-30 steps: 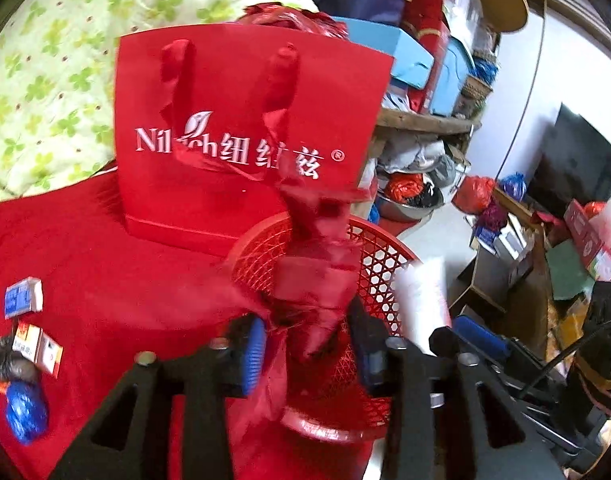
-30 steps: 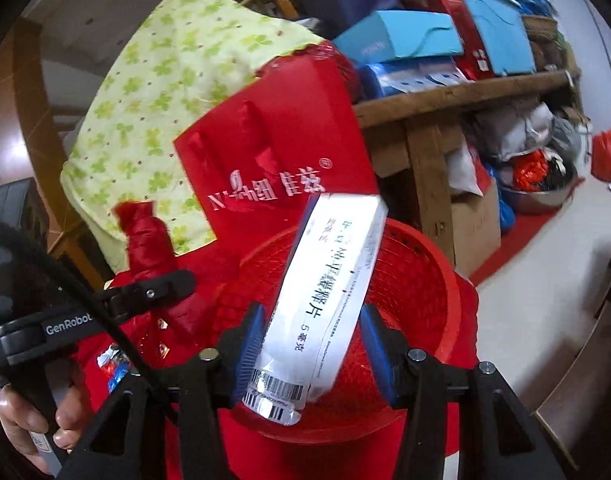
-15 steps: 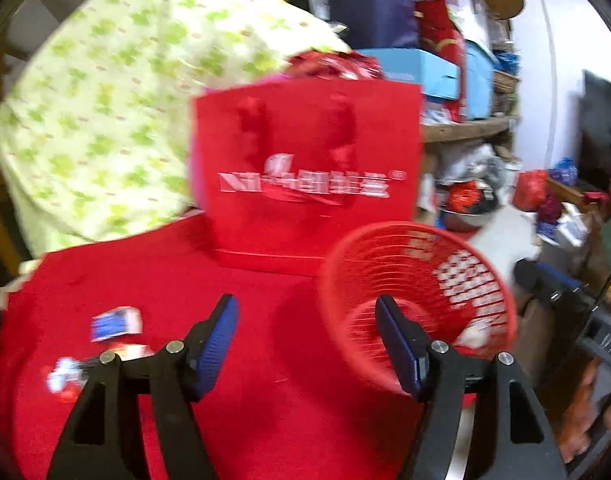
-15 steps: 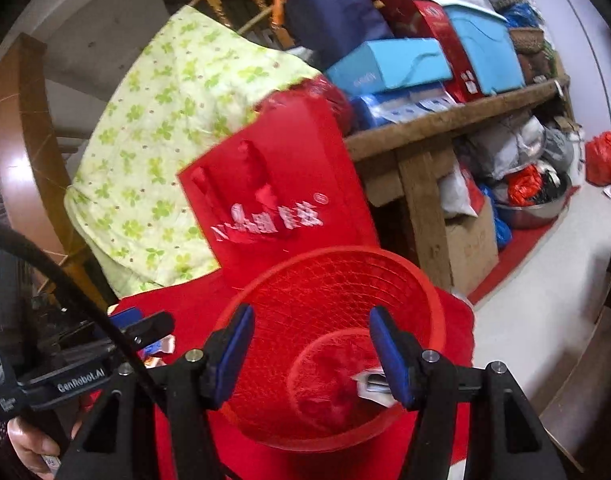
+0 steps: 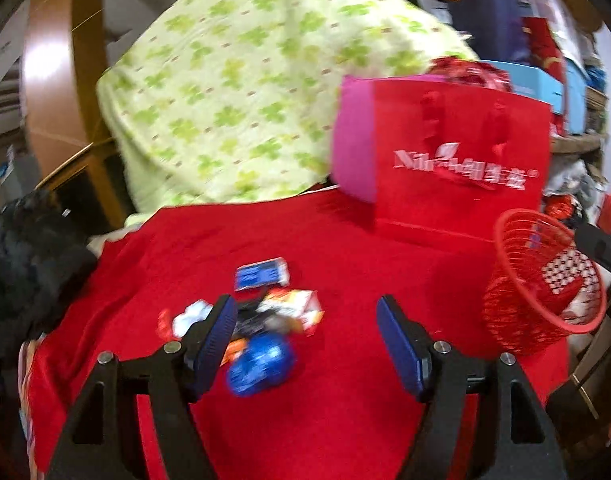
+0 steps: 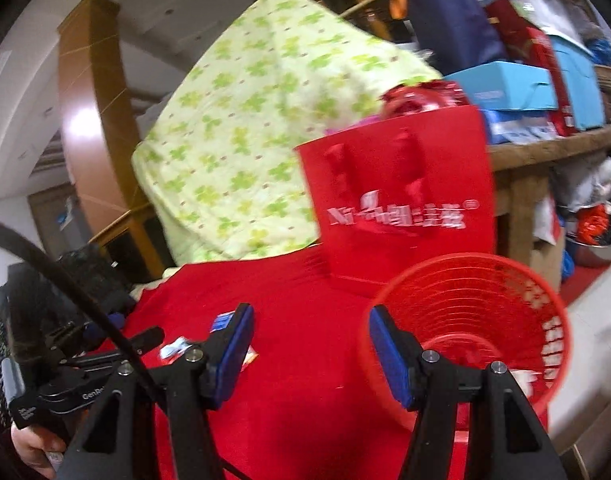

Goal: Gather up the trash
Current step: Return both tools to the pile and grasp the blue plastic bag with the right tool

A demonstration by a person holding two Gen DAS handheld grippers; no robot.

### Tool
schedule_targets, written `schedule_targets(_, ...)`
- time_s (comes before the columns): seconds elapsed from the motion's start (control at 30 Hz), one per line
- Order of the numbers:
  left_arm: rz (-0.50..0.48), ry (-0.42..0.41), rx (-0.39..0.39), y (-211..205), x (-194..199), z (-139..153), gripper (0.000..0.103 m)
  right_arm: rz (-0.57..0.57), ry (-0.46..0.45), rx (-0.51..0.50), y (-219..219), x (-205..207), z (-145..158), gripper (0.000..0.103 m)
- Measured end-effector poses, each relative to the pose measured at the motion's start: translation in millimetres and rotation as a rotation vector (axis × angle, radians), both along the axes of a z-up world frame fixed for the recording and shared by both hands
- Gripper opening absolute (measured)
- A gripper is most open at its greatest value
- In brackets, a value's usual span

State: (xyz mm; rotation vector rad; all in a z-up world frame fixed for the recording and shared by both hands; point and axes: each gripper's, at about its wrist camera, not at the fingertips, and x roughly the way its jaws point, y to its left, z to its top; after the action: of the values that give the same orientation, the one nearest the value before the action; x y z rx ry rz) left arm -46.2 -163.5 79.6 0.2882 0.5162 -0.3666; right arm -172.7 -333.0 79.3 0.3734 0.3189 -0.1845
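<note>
**Both hand-held grippers empty over the red bench**

Left hand-held gripper (image 5: 307, 338) levelled low over the red-cloth bench (image 5: 345, 408), jaws spread wide, nothing between them; blue crumpled wrapper (image 5: 261, 364) and small cartons (image 5: 293, 306) just ahead, by its left finger. Right hand-held gripper (image 6: 309, 350) likewise wide apart and empty, pointed along the bench. Red mesh plastic basket (image 6: 489, 320) at the bench's right edge, white scraps inside. Red paper gift bag (image 6: 401, 204) upright behind it.

Through the right wrist camera I see my right gripper (image 6: 307, 344) spread wide and empty above the red cloth (image 6: 301, 308), the red basket (image 6: 465, 320) at the cloth's right edge, and blurred wrappers (image 6: 177, 347) near its left edge.
</note>
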Motion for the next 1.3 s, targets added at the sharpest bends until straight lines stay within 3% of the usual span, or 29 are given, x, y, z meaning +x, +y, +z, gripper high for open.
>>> schedule_targets(0.43, 0.118, 0.039, -0.06, 67, 37, -18, 0.073, 0.149, 0.083, -0.059, 70, 67, -12, 0.064)
schedule_targets(0.53, 0.152, 0.093, -0.087, 89, 57, -31, 0.074, 0.195, 0.121, -0.061, 82, 86, -21, 0.064)
schedule_targets(0.67, 0.286, 0.179, -0.088, 134, 93, -61, 0.074, 0.29, 0.19, -0.042, 100, 118, -45, 0.066)
schedule_targets(0.77, 0.389, 0.235, -0.099, 170, 113, -82, 0.074, 0.369, 0.25, 0.009, 113, 146, -71, 0.067)
schedule_targets(0.9, 0.453, 0.265, -0.115, 198, 124, -98, 0.074, 0.469, 0.325, 0.09, 133, 187, -109, 0.068)
schedule_targets(1.07, 0.43, 0.287, -0.131, 205, 132, -107, 0.074, 0.494, 0.392, 0.265, 143, 235, -151, 0.07)
schedule_targets(1.3, 0.367, 0.275, -0.198, 211, 175, -99, 0.074, 0.425, 0.446, 0.425, 144, 278, -179, 0.077)
